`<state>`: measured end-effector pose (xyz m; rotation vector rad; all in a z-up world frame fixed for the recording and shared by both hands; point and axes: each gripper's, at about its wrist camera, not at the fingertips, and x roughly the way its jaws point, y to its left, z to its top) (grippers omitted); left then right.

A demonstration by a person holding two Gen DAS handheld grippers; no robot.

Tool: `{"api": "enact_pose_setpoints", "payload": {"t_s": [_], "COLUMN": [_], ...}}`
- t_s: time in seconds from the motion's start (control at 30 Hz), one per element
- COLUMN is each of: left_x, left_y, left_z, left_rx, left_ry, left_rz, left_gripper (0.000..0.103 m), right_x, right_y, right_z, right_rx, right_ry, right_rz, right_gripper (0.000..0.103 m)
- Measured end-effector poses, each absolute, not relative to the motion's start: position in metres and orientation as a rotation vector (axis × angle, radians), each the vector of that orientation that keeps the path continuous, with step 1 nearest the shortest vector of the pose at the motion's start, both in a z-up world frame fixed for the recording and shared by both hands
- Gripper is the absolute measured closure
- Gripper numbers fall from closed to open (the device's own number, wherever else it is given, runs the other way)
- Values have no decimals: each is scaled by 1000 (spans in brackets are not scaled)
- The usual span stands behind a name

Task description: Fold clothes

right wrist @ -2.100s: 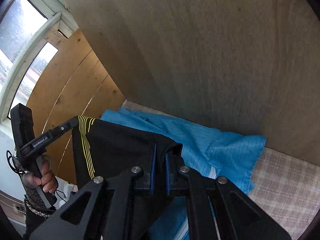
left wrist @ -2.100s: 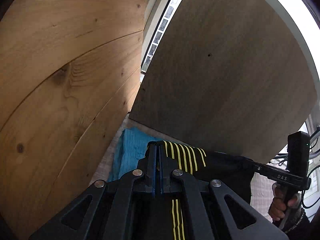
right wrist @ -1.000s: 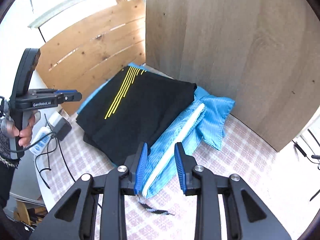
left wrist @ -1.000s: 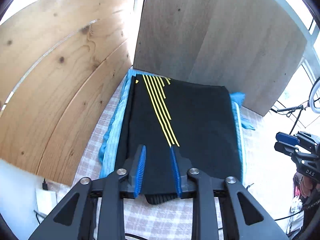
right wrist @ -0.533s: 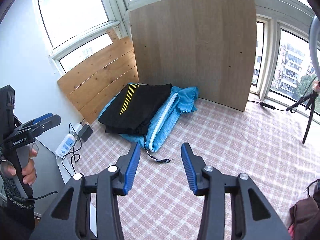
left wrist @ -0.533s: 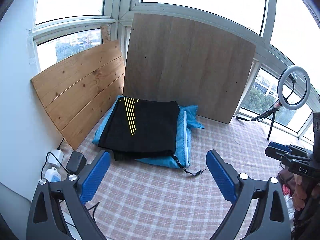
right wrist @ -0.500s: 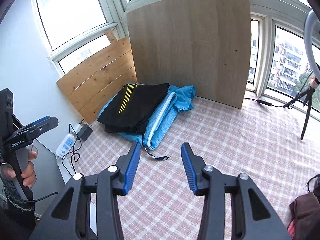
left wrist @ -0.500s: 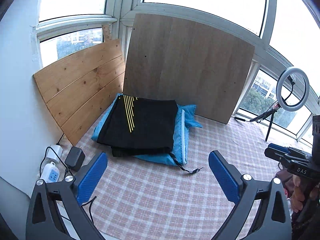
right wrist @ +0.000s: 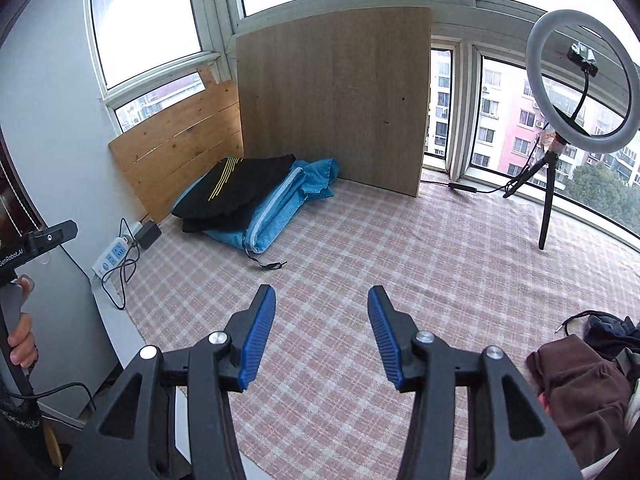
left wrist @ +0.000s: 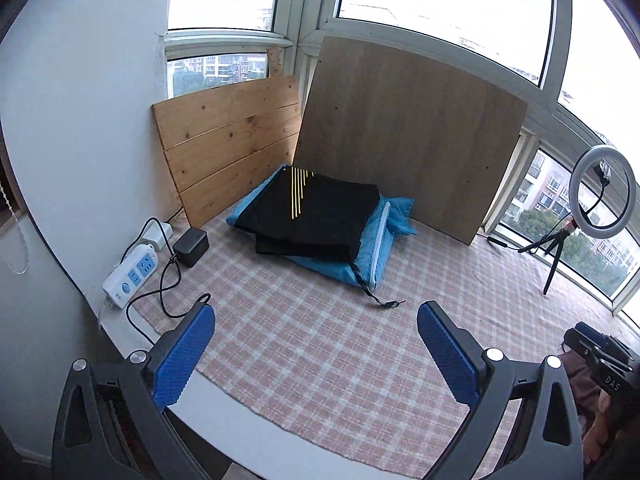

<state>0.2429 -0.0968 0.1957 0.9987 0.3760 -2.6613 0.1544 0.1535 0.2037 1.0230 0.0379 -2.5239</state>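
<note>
Both claws are held wide apart, nothing gripped: left claw (left wrist: 312,354), right claw (right wrist: 322,338). The folded black garment (left wrist: 316,210) is stacked on the blue garment (left wrist: 370,248), around 11 o'clock on the checked surface (right wrist: 400,248).

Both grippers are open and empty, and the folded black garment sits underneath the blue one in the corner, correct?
Not quite. The black garment lies on top of the blue one, as both wrist views show. The left gripper and right gripper are indeed open and empty.
</note>
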Motion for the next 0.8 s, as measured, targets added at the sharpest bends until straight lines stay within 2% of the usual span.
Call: {"api": "enact_pose_setpoints", "payload": {"t_s": [0.3,0.8], "left_x": [266,272], "left_y": [-88,-78], "left_z": [198,204], "left_rx": [950,914], "left_ry": [450,434], "left_rz": [-2604,-2558], "left_gripper": [1,1], "right_x": [165,164], "right_y": [171,191], "right_z": [189,185], "right_rx": [1038,1037], "right_ry": [47,52], "right_rz": [-2507,-2521], "right_gripper": [55,55]}}
